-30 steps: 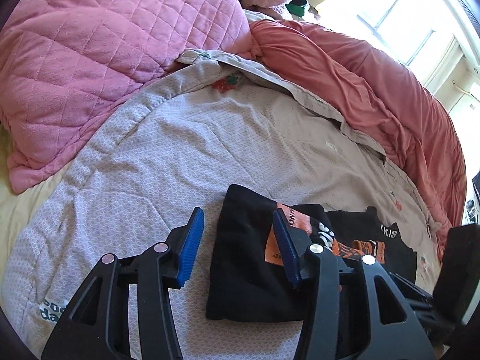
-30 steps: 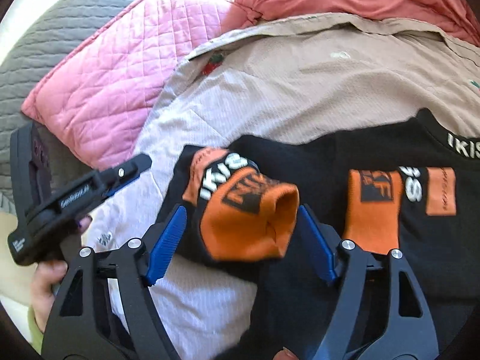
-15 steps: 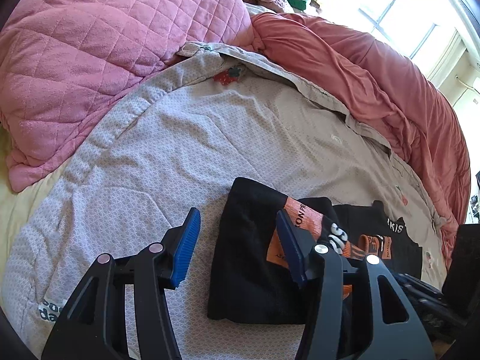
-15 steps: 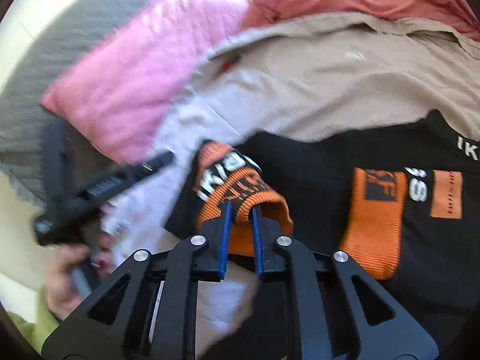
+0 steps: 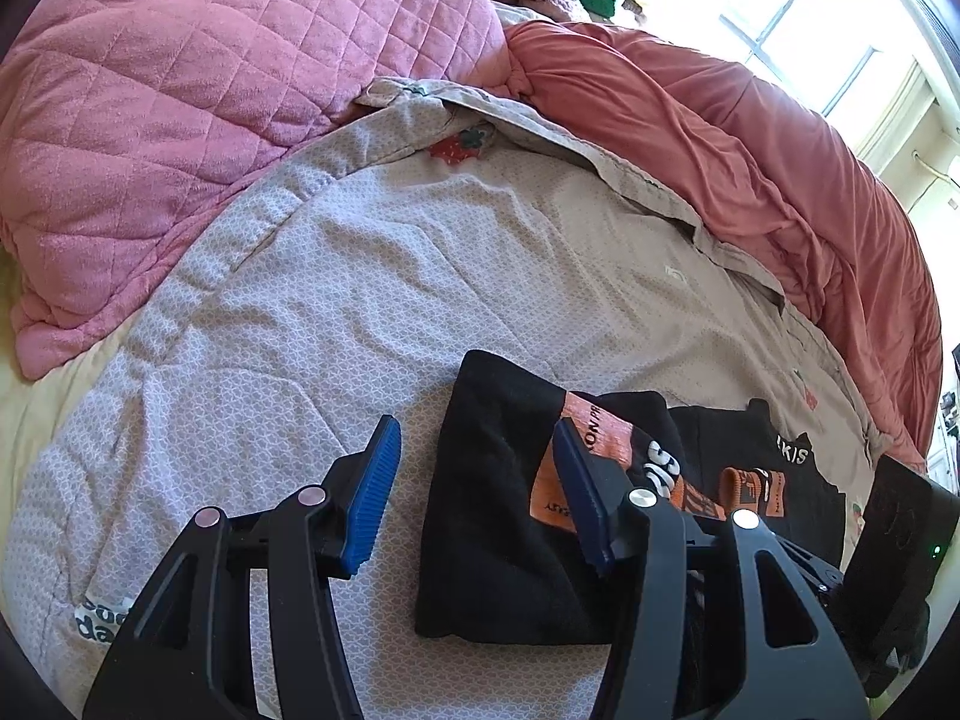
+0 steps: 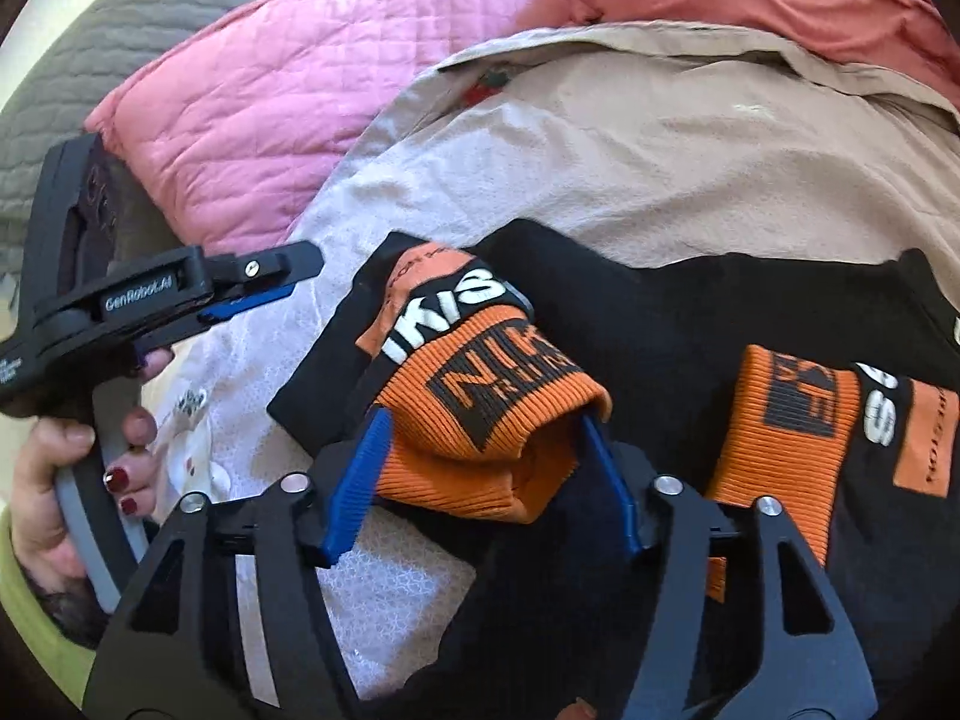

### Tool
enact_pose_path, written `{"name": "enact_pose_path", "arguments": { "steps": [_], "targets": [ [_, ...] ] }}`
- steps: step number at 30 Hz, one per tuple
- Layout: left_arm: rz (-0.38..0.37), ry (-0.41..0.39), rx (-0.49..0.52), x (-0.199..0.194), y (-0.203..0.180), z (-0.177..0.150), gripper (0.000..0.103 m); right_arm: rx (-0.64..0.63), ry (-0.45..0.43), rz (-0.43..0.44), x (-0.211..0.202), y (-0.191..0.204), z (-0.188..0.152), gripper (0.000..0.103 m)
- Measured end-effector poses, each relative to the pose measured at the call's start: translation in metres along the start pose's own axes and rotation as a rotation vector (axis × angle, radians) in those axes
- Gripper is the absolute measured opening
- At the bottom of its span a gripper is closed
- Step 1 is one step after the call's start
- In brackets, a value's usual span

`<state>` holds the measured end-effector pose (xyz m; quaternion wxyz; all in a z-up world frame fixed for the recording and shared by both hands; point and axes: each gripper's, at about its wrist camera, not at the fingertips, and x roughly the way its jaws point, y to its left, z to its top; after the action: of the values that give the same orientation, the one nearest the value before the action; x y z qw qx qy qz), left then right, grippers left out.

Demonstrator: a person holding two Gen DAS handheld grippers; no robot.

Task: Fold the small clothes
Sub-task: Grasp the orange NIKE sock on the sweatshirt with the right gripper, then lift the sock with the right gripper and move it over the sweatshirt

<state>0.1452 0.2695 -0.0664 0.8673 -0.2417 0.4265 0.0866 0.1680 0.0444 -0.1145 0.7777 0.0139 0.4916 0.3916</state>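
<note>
A small black garment (image 5: pixel 498 516) with orange ribbed cuffs and white lettering lies partly folded on the bed; it also shows in the right wrist view (image 6: pixel 690 324). My left gripper (image 5: pixel 474 492) is open and empty, hovering over the garment's left folded edge. My right gripper (image 6: pixel 486 480) is open, its blue pads on either side of the folded-over orange cuff (image 6: pixel 486 414), which rests loosely between them. A second orange cuff (image 6: pixel 780 420) lies flat to the right. The left gripper's body (image 6: pixel 162 300) shows at the left of the right wrist view.
The garment lies on a grey-beige patterned blanket (image 5: pixel 372 276). A pink quilted blanket (image 5: pixel 210 72) sits at the back left and a rumpled salmon duvet (image 5: pixel 750 132) at the back right. A bright window (image 5: pixel 798 30) is beyond.
My right gripper, pinched shut on the orange cuff half a second ago, has opened and let it go. My left gripper has stayed open and barely moved.
</note>
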Motion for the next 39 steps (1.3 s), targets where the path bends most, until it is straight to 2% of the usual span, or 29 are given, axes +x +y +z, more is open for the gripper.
{"name": "enact_pose_path", "arguments": {
  "steps": [1, 3, 6, 10, 12, 14, 16, 18, 20, 28, 29, 30, 32, 35, 39],
  "targets": [
    [0.002, 0.006, -0.001, 0.002, 0.001, 0.0, 0.051, 0.001, 0.009, 0.022, -0.001, 0.0, 0.0, 0.051],
    [0.004, 0.022, -0.003, 0.007, 0.001, -0.001, 0.051, 0.019, 0.01, 0.108, -0.01, 0.002, -0.001, 0.035],
    [0.013, 0.053, 0.005, 0.015, 0.0, -0.004, 0.051, 0.011, 0.009, 0.167, -0.023, 0.007, -0.004, 0.021],
    [0.022, 0.089, 0.028, 0.024, -0.004, -0.009, 0.051, 0.027, 0.03, 0.181, -0.029, 0.005, -0.015, 0.021],
    [0.025, 0.102, 0.036, 0.027, -0.006, -0.011, 0.052, 0.043, 0.095, 0.114, -0.02, 0.0, -0.022, 0.021],
    [0.031, 0.12, 0.036, 0.031, -0.005, -0.013, 0.058, 0.057, 0.122, 0.085, -0.016, -0.005, -0.027, 0.021],
    [0.028, 0.125, 0.03, 0.032, -0.004, -0.014, 0.059, 0.082, 0.088, 0.1, -0.022, -0.007, -0.028, 0.024],
    [0.025, 0.11, 0.027, 0.029, -0.003, -0.012, 0.059, 0.105, 0.033, 0.112, -0.031, -0.008, -0.025, 0.043],
    [0.027, 0.093, 0.029, 0.025, -0.004, -0.011, 0.059, 0.116, -0.005, 0.111, -0.037, -0.008, -0.021, 0.047],
    [0.032, 0.066, 0.016, 0.018, 0.0, -0.005, 0.059, 0.293, -0.016, 0.167, -0.006, -0.018, -0.017, 0.049],
    [0.031, 0.064, 0.016, 0.018, 0.0, -0.005, 0.059, 0.312, -0.024, 0.178, -0.002, -0.017, -0.016, 0.045],
    [0.031, 0.062, 0.015, 0.018, 0.0, -0.005, 0.059, 0.337, -0.037, 0.21, -0.001, -0.018, -0.016, 0.028],
    [0.025, 0.054, 0.016, 0.017, 0.001, -0.004, 0.059, 0.345, -0.048, 0.249, 0.0, -0.015, -0.012, 0.006],
    [0.007, 0.029, 0.015, 0.012, 0.001, -0.002, 0.059, 0.259, -0.07, 0.204, -0.017, -0.004, 0.0, 0.002],
    [-0.014, -0.01, 0.025, 0.004, -0.002, 0.0, 0.059, 0.179, -0.102, 0.112, -0.061, -0.005, 0.019, 0.001]
  ]
}}
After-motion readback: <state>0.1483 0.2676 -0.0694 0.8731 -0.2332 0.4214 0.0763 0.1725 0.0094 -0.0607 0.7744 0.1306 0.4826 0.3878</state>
